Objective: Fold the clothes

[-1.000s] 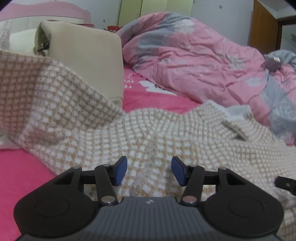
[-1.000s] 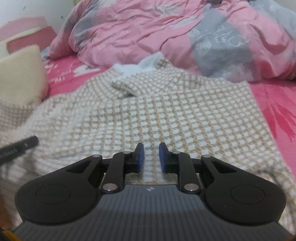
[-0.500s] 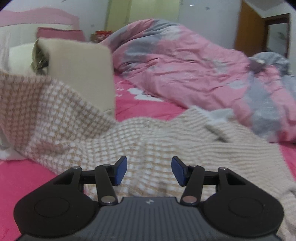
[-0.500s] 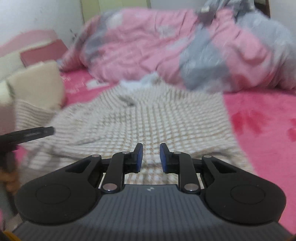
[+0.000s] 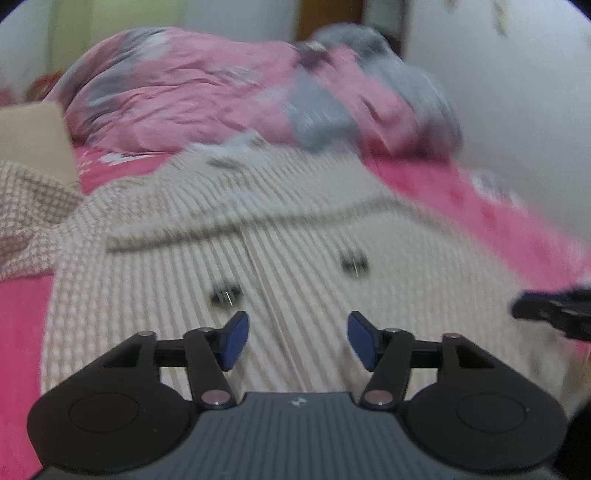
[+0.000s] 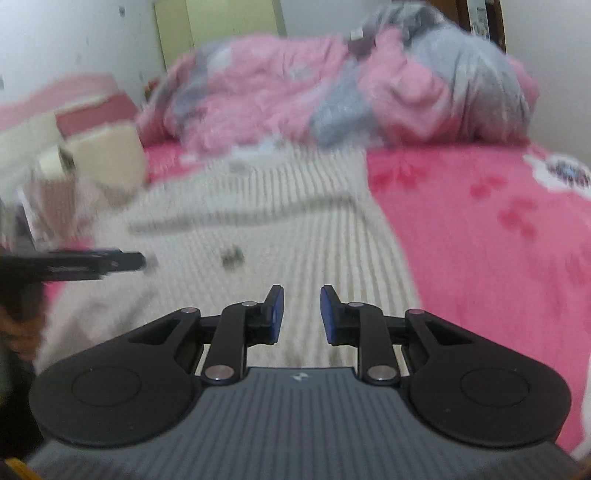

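Observation:
A beige-and-white checked knit garment [image 5: 258,229] lies spread on the pink bed, with dark buttons [image 5: 225,293] near its middle; both views are blurred by motion. My left gripper [image 5: 297,341] hovers over the garment's near part, open, with nothing between its blue pads. The right gripper [image 6: 301,314] is also above the garment [image 6: 280,229], near its right side, fingers a small gap apart and empty. Each gripper shows as a dark shape at the edge of the other's view, the right gripper [image 5: 554,306] and the left gripper [image 6: 85,264]. One sleeve [image 5: 29,206] trails off to the left.
A crumpled pink and grey duvet [image 5: 229,96] is heaped at the back of the bed. A cream pillow [image 5: 33,136] stands at the left. Pink bedsheet [image 6: 480,236] lies open to the right of the garment. Walls and a green wardrobe [image 6: 218,29] lie behind.
Both grippers have pulled back and risen, so more of the garment and its buttons show. The left view has swung right. The right gripper's fingers have opened slightly wider.

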### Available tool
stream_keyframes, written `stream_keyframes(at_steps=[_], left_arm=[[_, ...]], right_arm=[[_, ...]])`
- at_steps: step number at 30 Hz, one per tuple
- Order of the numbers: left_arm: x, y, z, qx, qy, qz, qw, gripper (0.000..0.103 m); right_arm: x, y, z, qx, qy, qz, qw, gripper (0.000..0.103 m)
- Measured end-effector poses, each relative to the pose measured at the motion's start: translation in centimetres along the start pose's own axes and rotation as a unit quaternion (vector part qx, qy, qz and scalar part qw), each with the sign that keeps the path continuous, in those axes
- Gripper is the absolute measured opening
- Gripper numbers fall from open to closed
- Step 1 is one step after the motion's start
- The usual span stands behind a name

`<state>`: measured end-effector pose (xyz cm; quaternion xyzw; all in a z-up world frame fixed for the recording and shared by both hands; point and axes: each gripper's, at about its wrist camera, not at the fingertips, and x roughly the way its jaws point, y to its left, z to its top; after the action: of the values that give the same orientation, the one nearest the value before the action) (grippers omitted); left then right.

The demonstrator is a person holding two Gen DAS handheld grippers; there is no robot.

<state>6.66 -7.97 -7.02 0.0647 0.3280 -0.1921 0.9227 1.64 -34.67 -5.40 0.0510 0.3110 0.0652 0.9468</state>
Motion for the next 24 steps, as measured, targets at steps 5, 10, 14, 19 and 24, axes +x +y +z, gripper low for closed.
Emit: stream_keyframes(at_steps=[5, 10, 14, 19, 24], left_arm=[[-0.1, -1.6, -2.2, 0.052, -0.022, 0.038, 0.9977, 0.068], [0.1, -0.4, -2.1, 0.01, -0.012, 0.029, 0.9995, 0.077], [0.4, 0.1, -1.8, -0.008, -0.006, 0.024, 0.9997, 0.081], [0.5, 0.0, -1.7, -0.016, -0.009, 0.026, 0.9995, 0.082], [0.8, 0.5, -1.5, -0.035, -0.005, 0.024, 0.9991, 0.087]], right_arm=[[1.1, -0.7, -4.4, -0.003, -0.027, -0.007, 1.0, 0.021], [-0.2, -0.8, -5.4, 0.018, -0.054, 0.015, 0.998, 0.037], [0.1, -1.0, -6.7, 0.006, -0.07, 0.02, 0.997, 0.038], [1.0, 0.5, -3.8, 0.025, -0.045, 0.031, 0.998, 0.04], [2.5, 2.4, -0.4, 0.04, -0.023, 0.055, 0.997, 0.055]])
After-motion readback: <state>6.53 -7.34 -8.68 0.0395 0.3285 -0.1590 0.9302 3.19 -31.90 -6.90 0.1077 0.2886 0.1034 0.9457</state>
